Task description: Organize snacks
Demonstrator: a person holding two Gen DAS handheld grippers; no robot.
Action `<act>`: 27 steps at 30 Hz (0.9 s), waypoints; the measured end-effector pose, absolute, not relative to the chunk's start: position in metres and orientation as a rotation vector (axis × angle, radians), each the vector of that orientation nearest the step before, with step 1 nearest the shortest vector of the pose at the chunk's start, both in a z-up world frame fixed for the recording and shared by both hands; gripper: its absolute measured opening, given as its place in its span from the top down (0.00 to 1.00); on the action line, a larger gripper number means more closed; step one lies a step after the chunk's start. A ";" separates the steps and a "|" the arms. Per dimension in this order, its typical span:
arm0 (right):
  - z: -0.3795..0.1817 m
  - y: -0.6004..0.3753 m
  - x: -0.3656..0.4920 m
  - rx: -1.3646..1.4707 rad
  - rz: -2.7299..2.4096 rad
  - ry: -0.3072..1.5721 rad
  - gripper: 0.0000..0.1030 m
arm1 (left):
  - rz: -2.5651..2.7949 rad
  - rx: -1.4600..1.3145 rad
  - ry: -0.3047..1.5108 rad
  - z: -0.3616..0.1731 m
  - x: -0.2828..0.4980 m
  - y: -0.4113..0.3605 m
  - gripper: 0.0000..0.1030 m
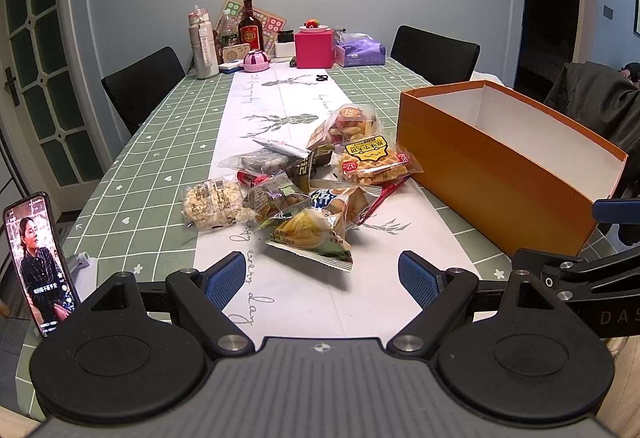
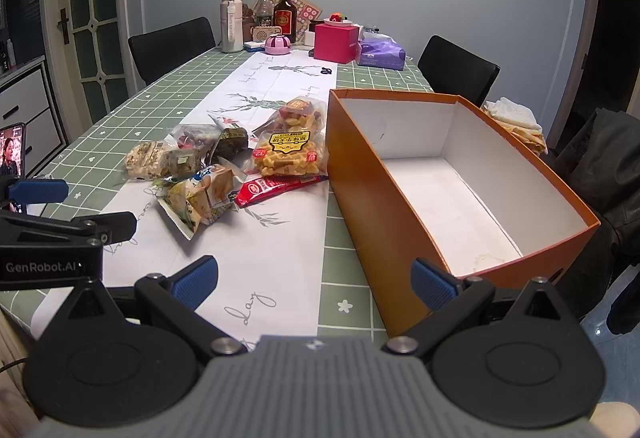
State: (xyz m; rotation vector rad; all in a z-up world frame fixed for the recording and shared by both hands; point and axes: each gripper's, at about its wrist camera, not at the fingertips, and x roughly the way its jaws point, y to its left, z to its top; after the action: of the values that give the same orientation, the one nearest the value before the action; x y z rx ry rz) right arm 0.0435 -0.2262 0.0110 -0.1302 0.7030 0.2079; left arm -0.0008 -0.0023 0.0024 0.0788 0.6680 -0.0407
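A pile of snack packets (image 1: 304,181) lies on the white table runner; it also shows in the right wrist view (image 2: 224,161). It includes a yellow-label fried snack bag (image 1: 372,159), a puffed rice cake (image 1: 212,203), a green pastry bag (image 1: 310,236) and a red packet (image 2: 276,187). An open orange box (image 1: 492,161) with a bare white inside (image 2: 444,193) stands right of the pile. My left gripper (image 1: 322,278) is open and empty, just short of the pile. My right gripper (image 2: 316,280) is open and empty, by the box's near left corner.
A phone (image 1: 38,262) playing video stands at the near left edge. Bottles (image 1: 250,27), a pink box (image 1: 314,47) and a tissue pack (image 1: 360,53) crowd the far end. Black chairs (image 1: 436,53) stand on both sides. Folded cloths (image 2: 516,121) lie behind the box.
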 end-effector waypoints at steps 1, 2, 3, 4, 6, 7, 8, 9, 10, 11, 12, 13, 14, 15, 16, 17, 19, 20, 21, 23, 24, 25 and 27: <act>0.011 -0.226 0.043 -0.130 0.208 0.703 0.03 | -0.040 0.079 0.668 0.002 -0.001 -0.002 0.02; 0.011 -0.226 0.044 -0.131 0.208 0.703 0.03 | -0.041 0.077 0.668 0.002 -0.001 -0.002 0.02; 0.011 -0.226 0.044 -0.131 0.208 0.703 0.03 | -0.040 0.077 0.668 0.002 -0.001 -0.002 0.02; 0.011 -0.226 0.043 -0.131 0.209 0.703 0.03 | -0.040 0.077 0.669 0.002 -0.001 -0.002 0.02; 0.011 -0.226 0.044 -0.130 0.211 0.704 0.03 | -0.038 0.072 0.671 0.002 0.000 -0.001 0.02; 0.010 -0.226 0.044 -0.129 0.216 0.706 0.03 | -0.035 0.065 0.673 0.002 0.000 -0.001 0.02; 0.009 -0.227 0.044 -0.128 0.221 0.706 0.03 | -0.039 0.051 0.674 0.001 0.001 0.001 0.02; 0.008 -0.226 0.045 -0.129 0.226 0.706 0.03 | -0.050 0.041 0.674 0.001 0.003 0.003 0.02; 0.007 -0.226 0.045 -0.132 0.230 0.703 0.03 | -0.063 0.032 0.670 0.001 0.004 0.005 0.02; 0.006 -0.226 0.045 -0.137 0.236 0.697 0.03 | -0.074 0.024 0.666 0.000 0.006 0.007 0.02; 0.004 -0.224 0.046 -0.145 0.244 0.687 0.03 | -0.081 0.015 0.669 -0.001 0.008 0.009 0.02; 0.003 -0.223 0.047 -0.154 0.253 0.679 0.03 | -0.090 0.006 0.682 -0.002 0.011 0.011 0.02; 0.002 -0.221 0.049 -0.163 0.260 0.675 0.03 | -0.106 -0.003 0.699 -0.003 0.014 0.013 0.03; 0.001 -0.217 0.052 -0.177 0.270 0.674 0.04 | -0.124 -0.008 0.716 -0.004 0.019 0.015 0.03; 0.000 -0.214 0.054 -0.185 0.278 0.674 0.09 | -0.138 -0.011 0.731 -0.006 0.023 0.018 0.05; -0.002 -0.212 0.059 -0.191 0.290 0.674 0.14 | -0.147 -0.012 0.740 -0.006 0.027 0.019 0.07; -0.005 -0.206 0.069 -0.193 0.308 0.683 0.25 | -0.162 -0.021 0.745 -0.008 0.037 0.024 0.08; -0.007 -0.204 0.075 -0.191 0.317 0.687 0.25 | -0.167 -0.029 0.746 -0.007 0.042 0.027 0.08; -0.008 -0.201 0.081 -0.187 0.332 0.693 0.25 | -0.168 -0.033 0.751 -0.007 0.048 0.031 0.08; -0.011 -0.194 0.094 -0.183 0.358 0.704 0.25 | -0.164 -0.012 0.760 -0.005 0.061 0.037 0.08; -0.013 -0.190 0.101 -0.181 0.366 0.709 0.25 | -0.163 0.011 0.769 -0.005 0.067 0.039 0.08; -0.013 -0.186 0.107 -0.178 0.374 0.715 0.25 | -0.162 0.028 0.780 -0.005 0.075 0.042 0.08; -0.015 -0.177 0.122 -0.175 0.394 0.721 0.24 | -0.164 0.011 0.810 -0.005 0.091 0.051 0.08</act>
State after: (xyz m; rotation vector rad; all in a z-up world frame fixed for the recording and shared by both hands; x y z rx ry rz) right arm 0.1222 -0.1774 -0.0153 -0.1754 0.7206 0.3940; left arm 0.0908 0.0509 -0.0055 0.0109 0.8099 -0.1635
